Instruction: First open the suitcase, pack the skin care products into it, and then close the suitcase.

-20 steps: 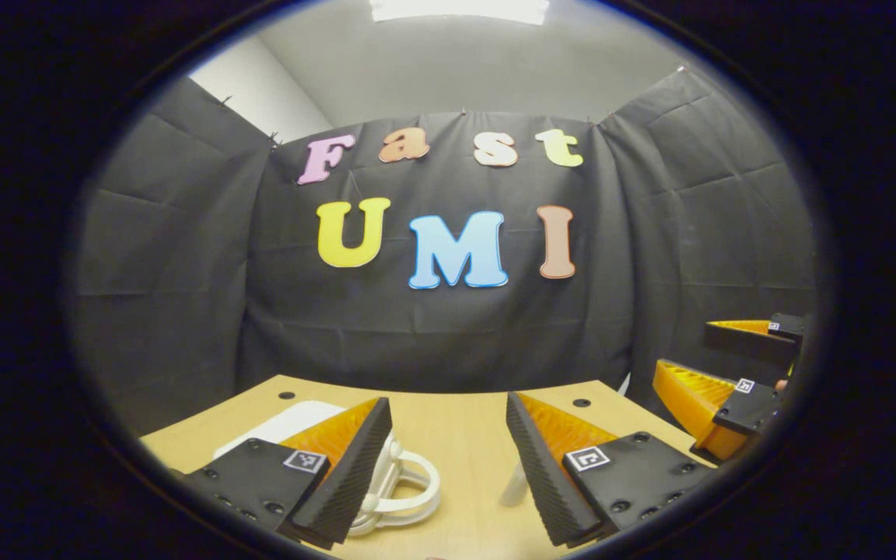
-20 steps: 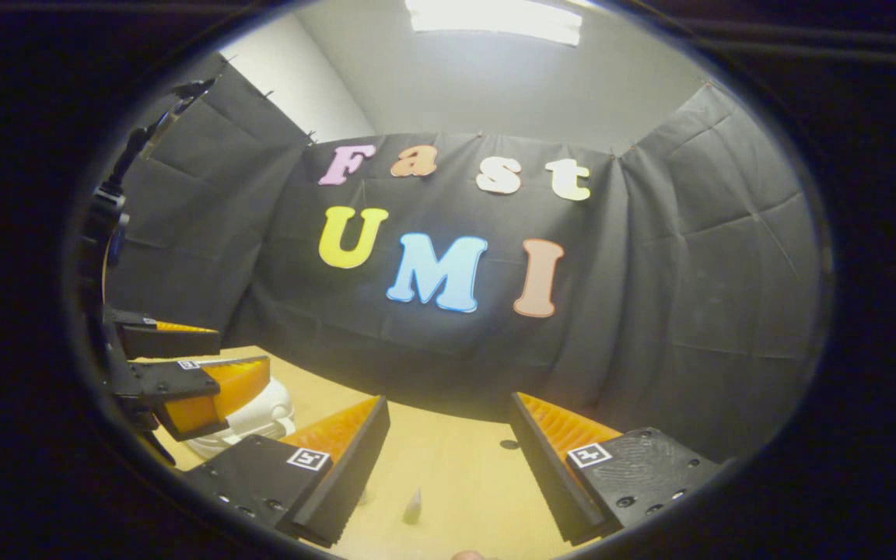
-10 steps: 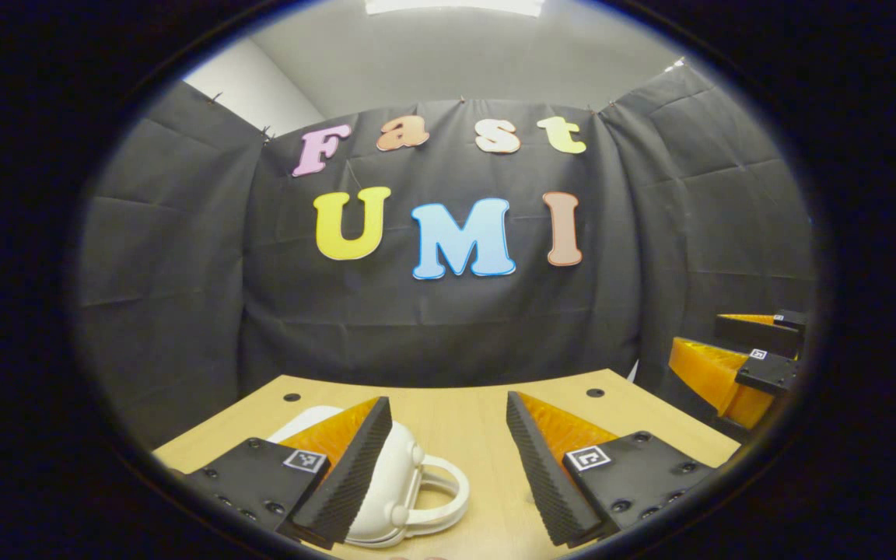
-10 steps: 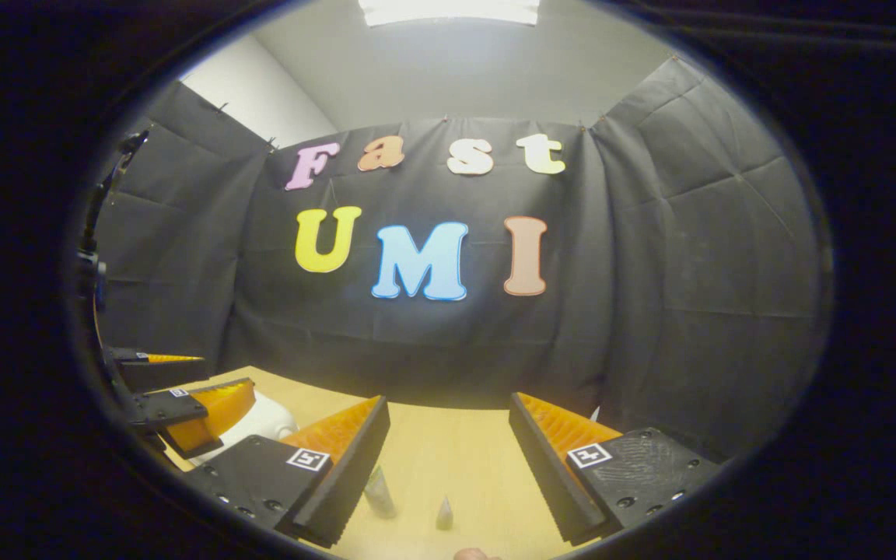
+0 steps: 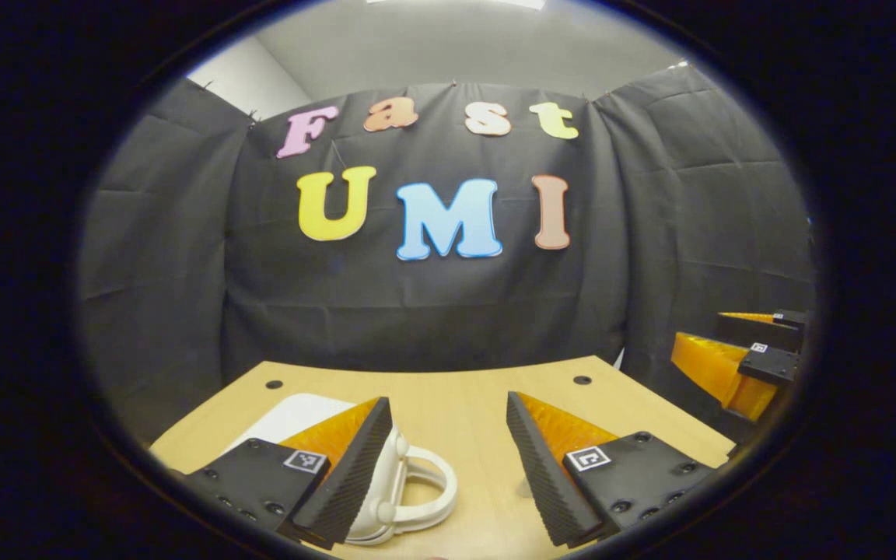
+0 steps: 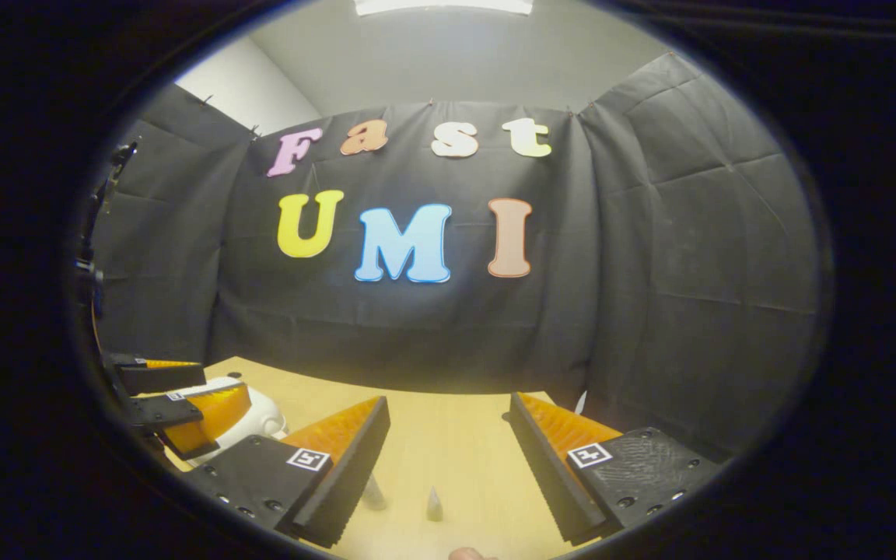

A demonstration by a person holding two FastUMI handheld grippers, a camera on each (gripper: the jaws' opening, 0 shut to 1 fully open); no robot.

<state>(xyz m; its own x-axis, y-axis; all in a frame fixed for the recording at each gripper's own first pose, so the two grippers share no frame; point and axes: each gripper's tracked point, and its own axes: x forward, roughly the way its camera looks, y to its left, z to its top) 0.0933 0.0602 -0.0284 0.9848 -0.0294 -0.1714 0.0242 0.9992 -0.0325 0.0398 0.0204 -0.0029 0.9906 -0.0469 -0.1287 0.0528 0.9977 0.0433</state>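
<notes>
A white hard-shell suitcase point(image 5: 292, 416) lies flat on the wooden table point(image 5: 456, 389), lid down, its handle point(image 5: 436, 498) pointing right. My left gripper point(image 5: 448, 404) hovers open just above and in front of it, and one finger hides part of the shell. My right gripper point(image 5: 708, 338) hangs open at the far right. In the right gripper view, the right gripper point(image 6: 449, 403) is open over two small pale skin care tubes point(image 6: 434, 505) standing on the table. The left gripper point(image 6: 218, 381) and the suitcase point(image 6: 265, 416) sit at the left.
The black cloth wall closes the table's far edge and both sides. Two small dark holes point(image 5: 273, 384) point(image 5: 582, 380) mark the tabletop near the back. A dark stand point(image 6: 94, 257) rises at the left of the right gripper view.
Both views have tipped downward, so more of the table shows. The right gripper view has levelled and the tubes have come in between its fingers. Both grippers stay open.
</notes>
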